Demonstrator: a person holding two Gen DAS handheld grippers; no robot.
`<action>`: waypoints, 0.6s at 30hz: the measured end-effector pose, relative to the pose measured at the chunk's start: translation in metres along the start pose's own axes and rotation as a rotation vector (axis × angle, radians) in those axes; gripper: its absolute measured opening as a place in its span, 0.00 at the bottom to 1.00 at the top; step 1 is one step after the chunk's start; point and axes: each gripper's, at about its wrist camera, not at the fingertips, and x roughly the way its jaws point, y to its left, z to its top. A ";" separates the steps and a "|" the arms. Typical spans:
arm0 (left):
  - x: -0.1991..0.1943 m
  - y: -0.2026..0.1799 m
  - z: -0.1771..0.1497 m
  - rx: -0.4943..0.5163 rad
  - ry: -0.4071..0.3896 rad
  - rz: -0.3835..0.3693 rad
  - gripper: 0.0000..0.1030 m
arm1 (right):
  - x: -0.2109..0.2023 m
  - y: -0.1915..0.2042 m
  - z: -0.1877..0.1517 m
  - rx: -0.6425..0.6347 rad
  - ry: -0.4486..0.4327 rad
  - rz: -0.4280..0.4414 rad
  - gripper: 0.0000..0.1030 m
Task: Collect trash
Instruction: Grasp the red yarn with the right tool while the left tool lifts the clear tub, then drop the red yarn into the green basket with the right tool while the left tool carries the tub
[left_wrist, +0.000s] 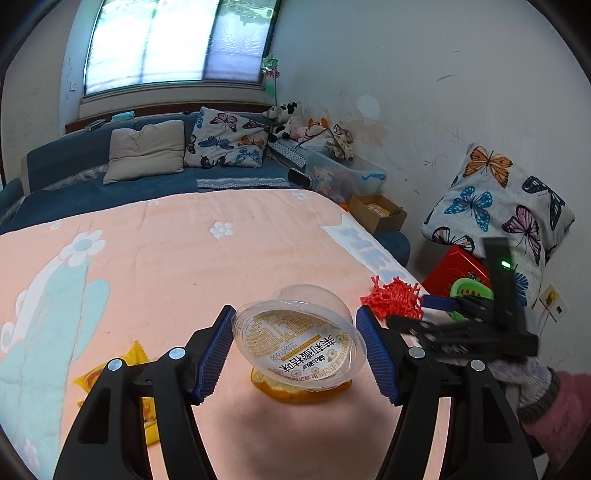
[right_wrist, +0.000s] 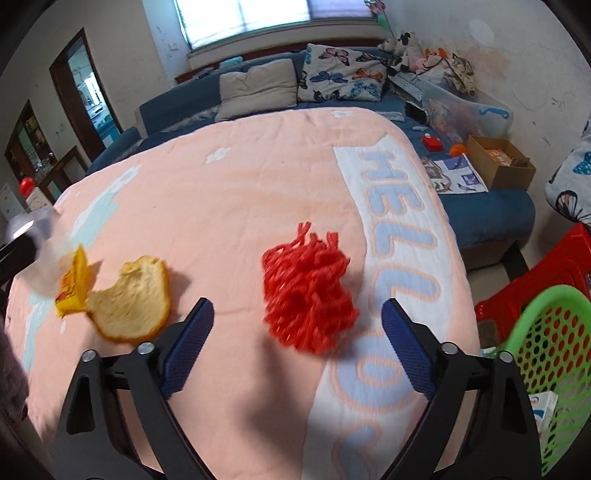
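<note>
Nearest to us, our left gripper (left_wrist: 299, 350) has its blue ribbed pads spread on either side of a clear plastic dessert cup with a printed foil lid (left_wrist: 299, 341); the cup is tilted, lid facing us, and we cannot tell whether the pads actually touch its rim, so we judge this as framing it for a pinch, not yet a firm hold. Directly under the cup lies a curved piece of orange peel (right_wrist: 131, 301) on the pink flowered bedspread (left_wrist: 166, 251), and just beside the peel sits a crumpled yellow snack wrapper (left_wrist: 110, 373), so the loose rubbish is clustered close enough for one hand to work through it. Our right gripper (right_wrist: 297, 345) is released, with its jaws wide apart and nothing between them, poised just short of a bunched red foam fruit net (right_wrist: 308, 291) lying near the bedspread's white "HELLO" border; the wide opening suits so bulky and springy an item. Off the bed's right edge, a green perforated plastic basket (right_wrist: 554, 354) stands by a red plastic crate (right_wrist: 535, 284), with some packaging already inside it, which we take to be the bin, kept within the right arm's reach. Farther back are the blue sofa (right_wrist: 177, 107) with butterfly-print cushions (right_wrist: 341, 75), and the window (left_wrist: 177, 40) beyond.
</note>
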 end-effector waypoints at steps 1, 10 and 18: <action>-0.002 -0.001 -0.001 -0.001 0.000 -0.001 0.63 | 0.005 -0.002 0.002 0.010 0.006 -0.007 0.82; -0.007 -0.006 -0.010 -0.005 0.007 -0.020 0.63 | 0.011 -0.015 -0.002 0.045 0.035 0.015 0.52; -0.011 -0.033 -0.012 0.024 0.003 -0.050 0.63 | -0.037 -0.033 -0.022 0.075 -0.021 0.025 0.52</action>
